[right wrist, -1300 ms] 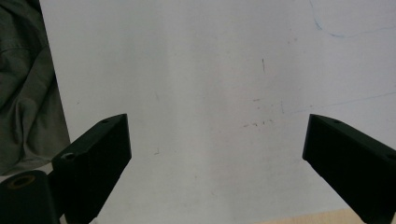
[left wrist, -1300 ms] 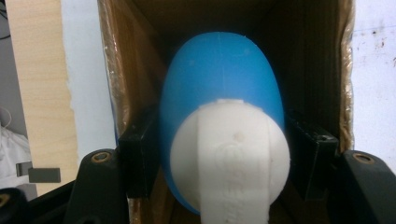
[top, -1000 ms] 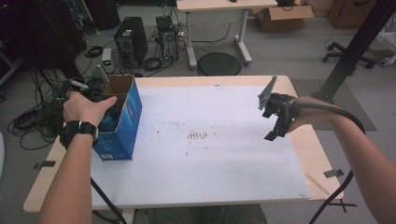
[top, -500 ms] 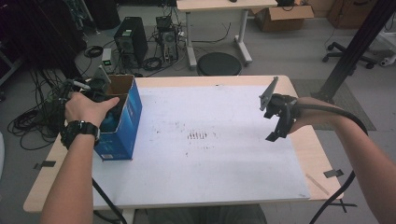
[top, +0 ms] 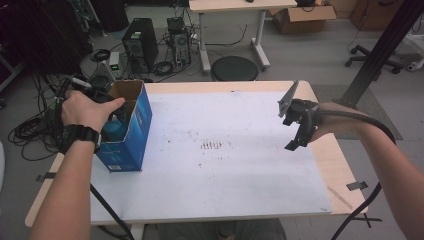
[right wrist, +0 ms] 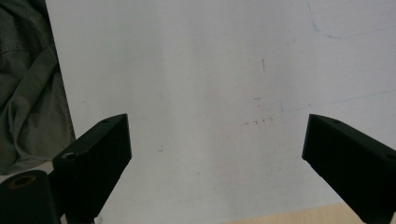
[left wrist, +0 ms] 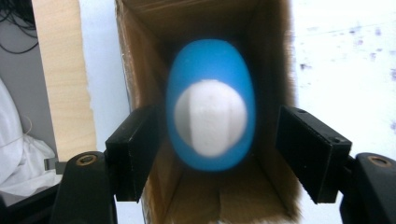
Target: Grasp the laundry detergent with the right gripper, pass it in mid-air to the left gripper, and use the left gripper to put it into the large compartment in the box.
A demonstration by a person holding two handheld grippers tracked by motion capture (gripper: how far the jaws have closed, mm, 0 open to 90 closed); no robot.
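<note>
Your left tool (left wrist: 219, 154) has just spread, bottle (left wrist: 211, 105) loose between jaws; smooth, light plastic—pinch below cap (left wrist: 210, 116).

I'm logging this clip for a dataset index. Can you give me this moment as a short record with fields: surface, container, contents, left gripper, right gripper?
surface: white sheet over a wooden table
container: blue cardboard box, top open, near the table's left edge
contents: blue bottle with white cap, upright inside the box
left gripper: over the box opening; jaws have just been opening, bottle between them, pads clear of it
right gripper: above the sheet's right part, jaws wide, nothing between them
</note>
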